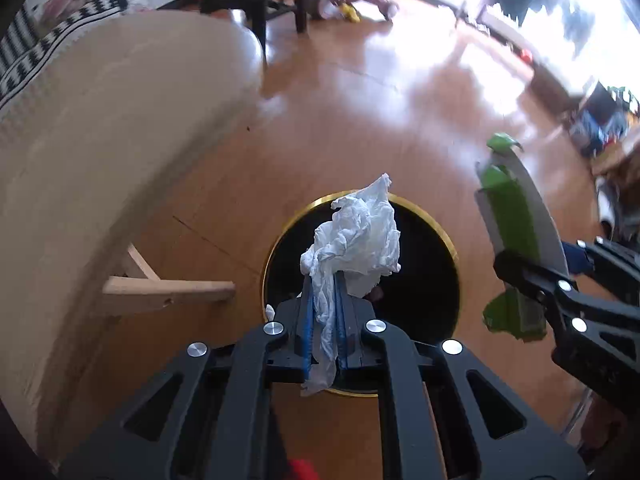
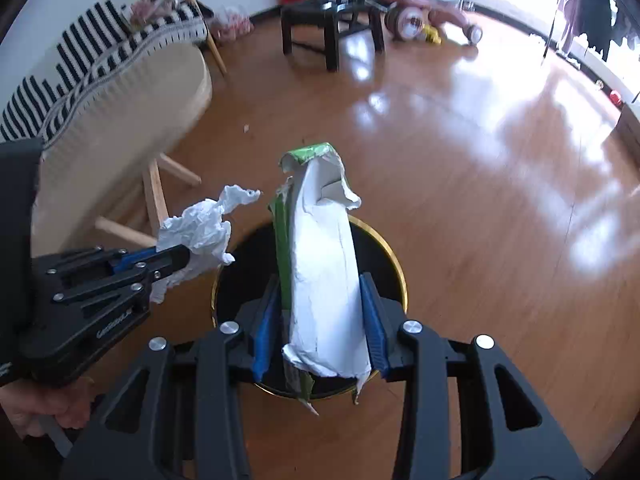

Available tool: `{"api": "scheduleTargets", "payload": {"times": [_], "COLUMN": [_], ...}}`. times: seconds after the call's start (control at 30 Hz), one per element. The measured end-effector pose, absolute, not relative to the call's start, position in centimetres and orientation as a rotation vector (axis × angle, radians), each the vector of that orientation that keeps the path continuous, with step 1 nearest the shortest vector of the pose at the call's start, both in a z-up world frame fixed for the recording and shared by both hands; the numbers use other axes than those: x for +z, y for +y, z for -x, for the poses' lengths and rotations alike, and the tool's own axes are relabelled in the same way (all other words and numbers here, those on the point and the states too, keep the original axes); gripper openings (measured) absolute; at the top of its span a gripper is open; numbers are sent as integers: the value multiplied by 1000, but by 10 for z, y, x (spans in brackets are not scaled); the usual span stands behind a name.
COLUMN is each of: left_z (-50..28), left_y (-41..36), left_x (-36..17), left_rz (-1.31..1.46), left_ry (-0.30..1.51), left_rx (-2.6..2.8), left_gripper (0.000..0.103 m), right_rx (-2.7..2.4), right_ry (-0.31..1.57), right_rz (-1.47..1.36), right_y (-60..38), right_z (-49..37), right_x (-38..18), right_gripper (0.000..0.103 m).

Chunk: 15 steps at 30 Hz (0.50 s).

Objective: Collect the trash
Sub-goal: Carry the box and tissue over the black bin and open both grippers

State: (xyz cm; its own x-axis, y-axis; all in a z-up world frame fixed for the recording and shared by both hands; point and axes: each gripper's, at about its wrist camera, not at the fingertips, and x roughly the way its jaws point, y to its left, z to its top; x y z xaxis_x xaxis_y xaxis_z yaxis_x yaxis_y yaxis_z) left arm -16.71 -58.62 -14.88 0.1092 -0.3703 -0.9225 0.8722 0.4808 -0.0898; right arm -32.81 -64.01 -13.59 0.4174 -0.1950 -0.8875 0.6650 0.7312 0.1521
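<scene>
Two handheld grippers hover over a round black trash bin with a gold rim (image 1: 276, 240) that stands on a glossy wooden floor (image 2: 460, 168). At far left a cream upholstered seat on pale wooden legs (image 2: 120, 128) carries a black-and-white striped throw (image 2: 84, 60). Just right of it, the left gripper (image 1: 324, 292) points steeply down; its fingers (image 1: 307, 320) are pressed nearly together on a crumpled white tissue (image 1: 356, 236), whose loose bulk blooms past the fingertips directly above the bin's dark opening, so letting go there would likely drop it inside. From the right wrist view the person's hand (image 2: 48, 408), below a dark sleeve, grips that tool's handle at lower left. Farther right, the right gripper (image 2: 324, 320) also tilts downward; its blue-padded fingers (image 2: 374, 320) stand partway apart, clamped on the sides of a torn carton, white on its inner face and green outside (image 2: 324, 264). The carton runs lengthwise along the fingers, its ragged far end reaching past the bin's far rim and its near end over the opening, which suggests it is being lined up for a drop. Both pieces of trash are held in the air, neither in the bin yet. In the background stand a black chair (image 2: 324, 16) and a pink ride-on toy (image 2: 424, 12), with bright window glare on the floor at right.
</scene>
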Motion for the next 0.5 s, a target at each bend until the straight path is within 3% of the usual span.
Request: {"api": "scheduleTargets", "payload": {"times": [0.2,0.5], "left_z": [165,163], "left_y": [-591,-590], "left_x": [-162,-166], "left_rz": [-641,-644], "left_ry": [1119,1123], "left_rx": [-1020,-1036], "left_gripper": [8,8], "right_rx": [-570,-571], "right_ry": [1071,1080], "right_rz": [-576,-564], "right_y": [-637,-636], "right_z": [324,324], "right_x": [-171,-170], "right_gripper": [39,40]}}
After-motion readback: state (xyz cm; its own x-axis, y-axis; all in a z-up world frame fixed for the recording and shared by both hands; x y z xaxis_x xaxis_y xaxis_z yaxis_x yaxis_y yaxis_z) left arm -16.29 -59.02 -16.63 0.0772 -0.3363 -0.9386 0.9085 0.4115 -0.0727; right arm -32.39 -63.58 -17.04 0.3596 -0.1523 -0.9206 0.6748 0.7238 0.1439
